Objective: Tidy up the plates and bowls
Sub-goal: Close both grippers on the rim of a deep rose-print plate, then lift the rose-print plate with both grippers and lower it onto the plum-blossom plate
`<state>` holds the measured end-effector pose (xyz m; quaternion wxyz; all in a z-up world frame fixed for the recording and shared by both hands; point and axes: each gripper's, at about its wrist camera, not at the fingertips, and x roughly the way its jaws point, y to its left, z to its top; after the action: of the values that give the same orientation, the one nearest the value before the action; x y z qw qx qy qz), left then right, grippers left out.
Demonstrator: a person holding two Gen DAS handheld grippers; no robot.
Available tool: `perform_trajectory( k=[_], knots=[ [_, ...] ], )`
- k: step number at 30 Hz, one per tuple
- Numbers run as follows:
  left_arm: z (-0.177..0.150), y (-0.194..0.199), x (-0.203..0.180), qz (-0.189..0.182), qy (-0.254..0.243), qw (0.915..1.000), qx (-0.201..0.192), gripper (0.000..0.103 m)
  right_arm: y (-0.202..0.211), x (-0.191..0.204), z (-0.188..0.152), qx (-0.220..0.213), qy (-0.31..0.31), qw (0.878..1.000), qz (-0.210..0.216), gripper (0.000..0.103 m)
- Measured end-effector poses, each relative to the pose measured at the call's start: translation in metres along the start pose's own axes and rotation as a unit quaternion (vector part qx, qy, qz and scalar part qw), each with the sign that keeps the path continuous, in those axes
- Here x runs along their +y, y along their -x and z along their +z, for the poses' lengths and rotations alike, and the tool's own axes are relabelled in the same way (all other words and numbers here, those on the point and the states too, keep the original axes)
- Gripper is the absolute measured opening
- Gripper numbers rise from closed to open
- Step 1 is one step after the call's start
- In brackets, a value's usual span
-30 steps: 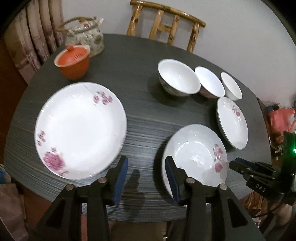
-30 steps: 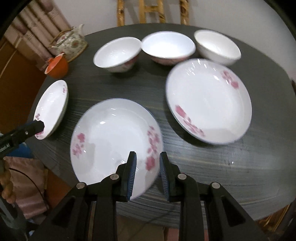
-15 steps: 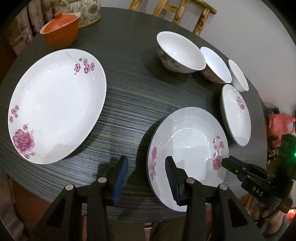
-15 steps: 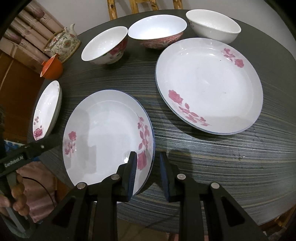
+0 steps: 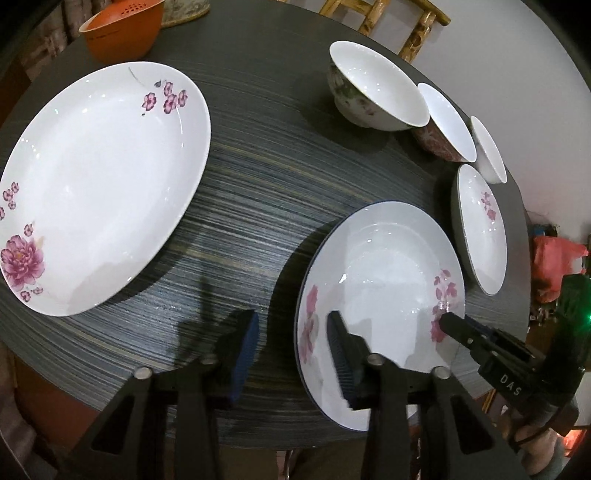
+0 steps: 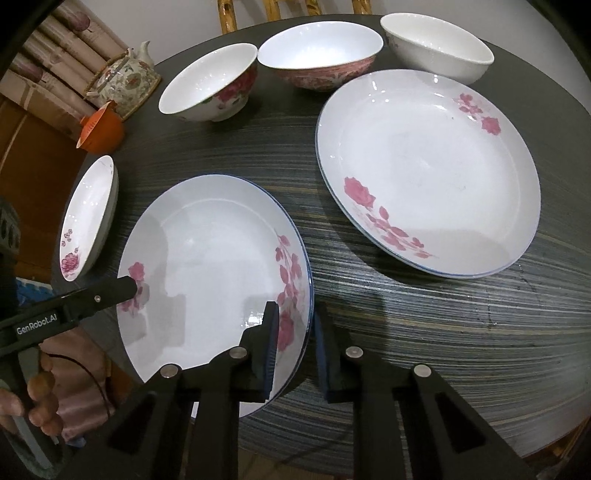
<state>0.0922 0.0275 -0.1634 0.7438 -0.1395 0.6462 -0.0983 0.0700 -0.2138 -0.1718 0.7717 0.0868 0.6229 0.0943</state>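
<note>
On the dark round bench [image 6: 461, 332] we count three plates [image 6: 424, 166], all white with pink flowers, three bowls [image 6: 210, 88] in a row behind them, one teapot [image 6: 125, 79], one orange cup [image 6: 101, 131] and one bamboo chair [image 5: 388, 22].

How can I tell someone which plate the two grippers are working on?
Start at the dark round table and go to its near edge. The middle plate lies there, between two other floral plates. It alone has a jaw of each gripper over its rim, both closing, and pink flowers on two opposite sides.
</note>
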Motion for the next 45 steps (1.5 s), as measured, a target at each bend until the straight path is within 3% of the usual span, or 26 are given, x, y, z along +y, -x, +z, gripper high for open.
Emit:
perform_trajectory(
  k=[7,19,30,38,45],
  knots=[
    [-0.002,-0.007,-0.005,-0.007,-0.01,0.9999,0.005,0.01,-0.001,-0.003,0.0,-0.006,-0.01,1.0,0.001,0.011],
    [-0.006,-0.008,-0.018,0.016,-0.038,0.9991,-0.008,0.011,-0.001,0.001,-0.002,-0.015,-0.001,1.0,-0.008,0.012],
    [-0.002,0.017,-0.012,0.009,-0.036,0.9989,-0.029,0.011,0.011,0.017,0.004,-0.031,0.004,0.999,-0.012,0.012],
    [0.012,0.052,0.011,0.007,-0.022,0.9983,-0.054,0.011,0.028,0.045,0.018,-0.046,0.024,0.999,-0.012,0.012],
    [0.03,0.086,0.052,0.022,-0.011,0.9967,-0.077,0.011,0.033,0.094,0.038,-0.054,0.046,0.997,-0.003,0.012]
  ],
)
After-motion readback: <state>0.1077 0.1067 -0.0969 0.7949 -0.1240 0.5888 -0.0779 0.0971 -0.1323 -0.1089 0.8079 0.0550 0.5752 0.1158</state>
